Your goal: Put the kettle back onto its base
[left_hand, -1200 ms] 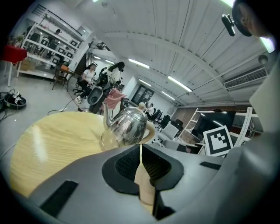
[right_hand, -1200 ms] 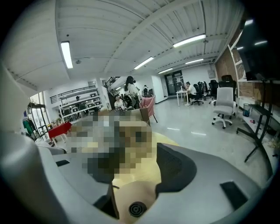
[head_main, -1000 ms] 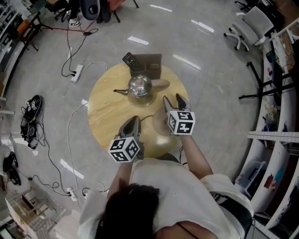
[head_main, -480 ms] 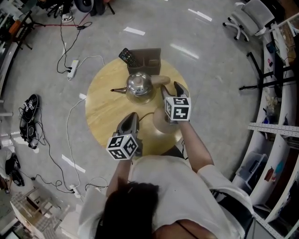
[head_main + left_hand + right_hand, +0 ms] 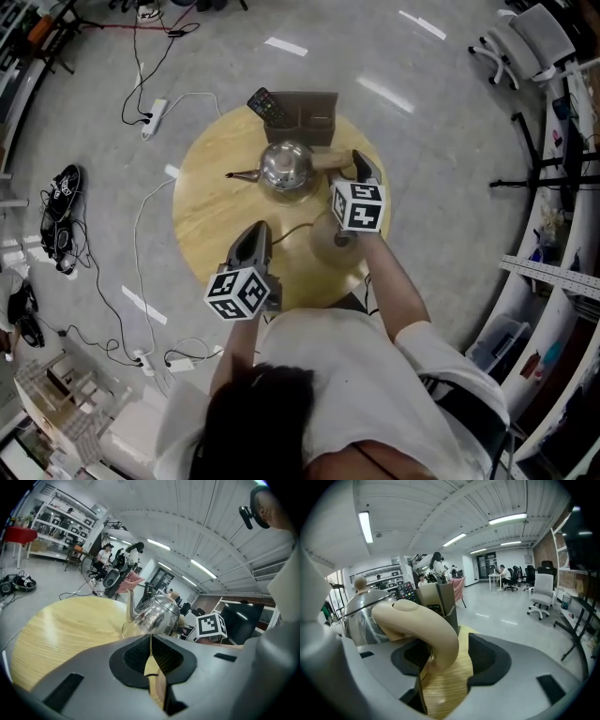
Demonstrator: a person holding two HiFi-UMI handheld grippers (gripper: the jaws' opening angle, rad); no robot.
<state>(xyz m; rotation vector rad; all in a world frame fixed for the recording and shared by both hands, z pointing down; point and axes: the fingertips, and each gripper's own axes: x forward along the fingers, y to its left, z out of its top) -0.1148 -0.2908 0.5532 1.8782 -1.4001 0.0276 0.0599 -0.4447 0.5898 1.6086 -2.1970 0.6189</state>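
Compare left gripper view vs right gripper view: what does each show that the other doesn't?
Left gripper view only: the kettle's spout, a marker cube, and the left gripper with jaws together. Right gripper view only: the beige handle between the parted jaws of the right gripper, the remote and the brown holder. Both: the steel kettle body on the wooden table.

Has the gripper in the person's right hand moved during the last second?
Yes. The right gripper has moved forward over the table toward the kettle; its open jaws now flank the handle.
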